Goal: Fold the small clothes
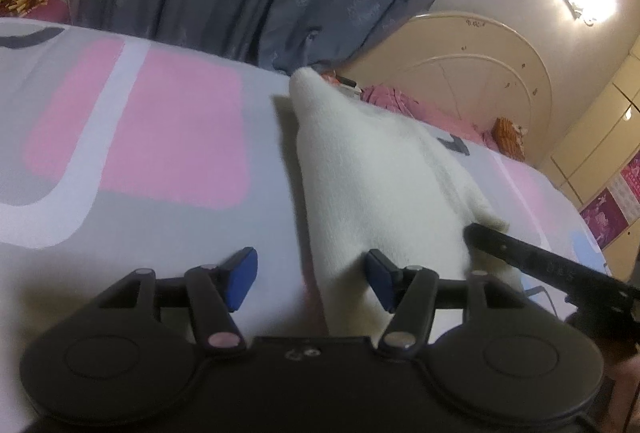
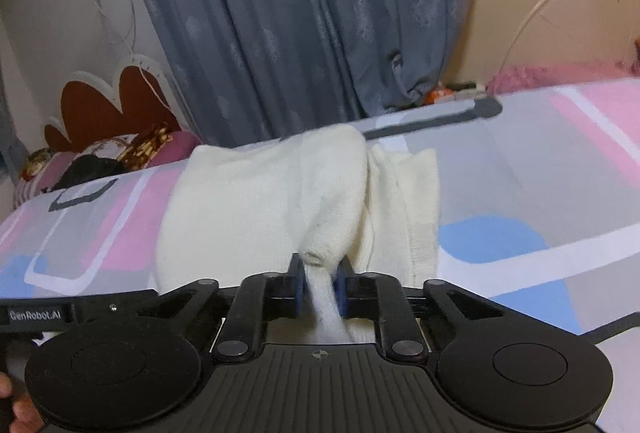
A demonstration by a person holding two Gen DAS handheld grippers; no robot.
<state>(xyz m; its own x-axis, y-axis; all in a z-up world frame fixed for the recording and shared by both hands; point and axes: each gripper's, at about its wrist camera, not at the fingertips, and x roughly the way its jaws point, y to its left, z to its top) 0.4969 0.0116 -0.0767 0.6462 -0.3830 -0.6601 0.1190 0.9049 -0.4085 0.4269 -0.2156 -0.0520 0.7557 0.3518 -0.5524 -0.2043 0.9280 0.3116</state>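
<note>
The white garment (image 2: 280, 193) lies in a heap on the patterned bedsheet (image 2: 520, 161), and we see a bunched fold of it pinched between the blue pads of our right gripper (image 2: 319, 287), which is clenched on the cloth. Our left gripper (image 1: 310, 279) stands released, one pad at the garment's edge. Only the left view shows the right gripper's finger reaching in from the side; only the right view shows the grip itself.

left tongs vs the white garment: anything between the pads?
Between the left tongs, open, lie bare bedsheet and the white garment's edge by the right-side pad, unpinched. Left wrist view. The right tongs pinch a fold.
</note>
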